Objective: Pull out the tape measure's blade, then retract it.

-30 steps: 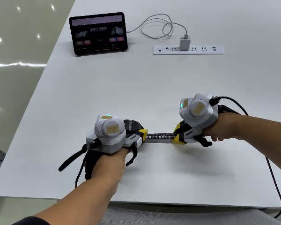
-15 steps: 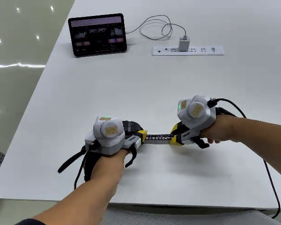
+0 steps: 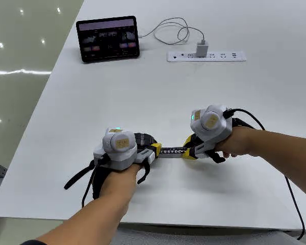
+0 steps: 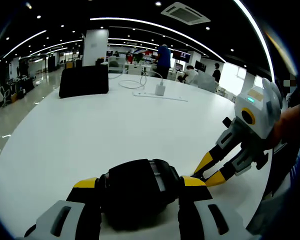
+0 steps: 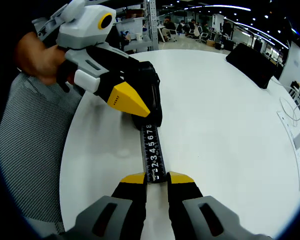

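Note:
The black tape measure case (image 3: 144,140) lies on the white table (image 3: 158,92), and my left gripper (image 3: 152,149) is shut on it. In the left gripper view the case (image 4: 140,195) sits between the yellow-tipped jaws of the left gripper (image 4: 140,182). A short length of blade (image 3: 171,150) runs right from the case to my right gripper (image 3: 187,153), which is shut on the blade's end. In the right gripper view the numbered blade (image 5: 151,147) leads from the right gripper (image 5: 156,178) up to the case (image 5: 149,102), which is held by the left gripper (image 5: 125,97).
A tablet (image 3: 107,38) stands at the far left of the table. A white power strip (image 3: 206,56) with a charger (image 3: 201,49) and coiled cable lies at the back. A black cable (image 3: 290,189) trails from the right gripper. The table's left edge (image 3: 41,102) borders the floor.
The right gripper has moved left toward the case, still pinching the blade's end, so the exposed blade is shorter. The left gripper has stayed put.

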Demonstrator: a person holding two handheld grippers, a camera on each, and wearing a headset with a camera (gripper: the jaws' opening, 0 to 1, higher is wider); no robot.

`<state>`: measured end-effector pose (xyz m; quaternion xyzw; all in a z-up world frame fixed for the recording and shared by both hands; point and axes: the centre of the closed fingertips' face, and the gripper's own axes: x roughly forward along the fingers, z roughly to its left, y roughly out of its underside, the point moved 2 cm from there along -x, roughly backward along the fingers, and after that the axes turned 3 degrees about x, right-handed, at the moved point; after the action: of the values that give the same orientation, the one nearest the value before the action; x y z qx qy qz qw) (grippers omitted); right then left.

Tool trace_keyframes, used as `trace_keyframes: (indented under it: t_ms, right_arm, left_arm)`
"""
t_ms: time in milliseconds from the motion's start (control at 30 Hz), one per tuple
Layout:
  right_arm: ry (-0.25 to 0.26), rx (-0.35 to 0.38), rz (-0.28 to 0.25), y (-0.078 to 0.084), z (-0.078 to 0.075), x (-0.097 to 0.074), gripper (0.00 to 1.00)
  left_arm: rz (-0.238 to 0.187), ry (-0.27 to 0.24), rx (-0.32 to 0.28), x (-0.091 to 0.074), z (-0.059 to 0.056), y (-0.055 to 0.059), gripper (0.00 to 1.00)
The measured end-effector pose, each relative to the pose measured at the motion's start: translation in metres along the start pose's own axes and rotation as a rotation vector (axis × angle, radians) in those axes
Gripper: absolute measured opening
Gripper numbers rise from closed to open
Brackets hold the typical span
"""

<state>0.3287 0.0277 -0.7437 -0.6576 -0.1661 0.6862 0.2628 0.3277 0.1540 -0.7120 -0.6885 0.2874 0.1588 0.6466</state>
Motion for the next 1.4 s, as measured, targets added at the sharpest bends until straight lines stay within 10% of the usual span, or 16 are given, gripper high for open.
trace_keyframes:
  t_ms: [1400]
  right_arm:
    - [-0.011, -0.02, -0.017, -0.018, 0.004, 0.014, 0.11]
  left_arm:
    - [0.013, 0.018, -0.008, -0.001, 0.001, 0.0, 0.58]
